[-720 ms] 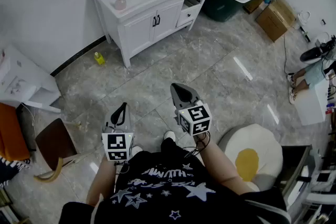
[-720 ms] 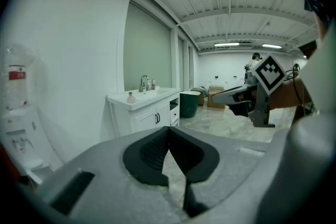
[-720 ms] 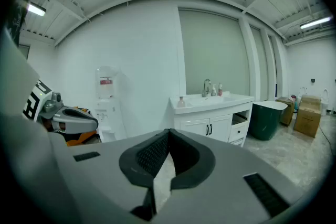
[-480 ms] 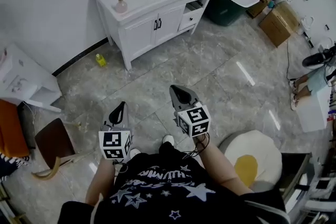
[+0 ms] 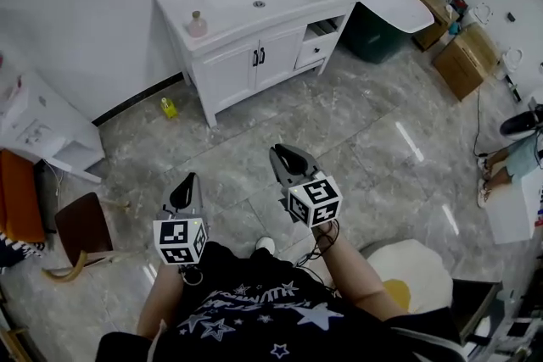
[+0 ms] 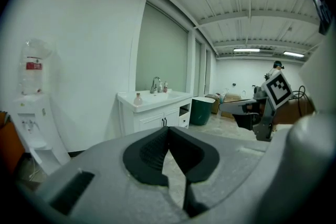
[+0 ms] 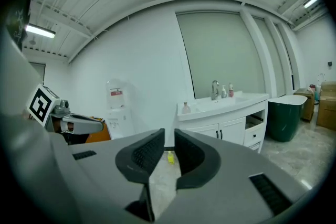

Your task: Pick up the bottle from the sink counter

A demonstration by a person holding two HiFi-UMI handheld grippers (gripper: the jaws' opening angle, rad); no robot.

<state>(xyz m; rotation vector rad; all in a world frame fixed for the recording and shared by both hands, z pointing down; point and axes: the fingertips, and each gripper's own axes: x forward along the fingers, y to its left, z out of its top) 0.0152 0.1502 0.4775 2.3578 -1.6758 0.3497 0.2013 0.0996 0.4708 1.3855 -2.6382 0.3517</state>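
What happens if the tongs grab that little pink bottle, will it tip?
Probably not: the pink bottle looks squat and wide-bottomed, so it should stand steady. It is small, so likely light. Its smooth-looking sides might slip; too far away to be sure.

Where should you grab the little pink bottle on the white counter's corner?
Probably the round body of the small pink bottle, coming level from the front of the white sink counter: it stands upright near the front edge, alone, with a narrow neck.
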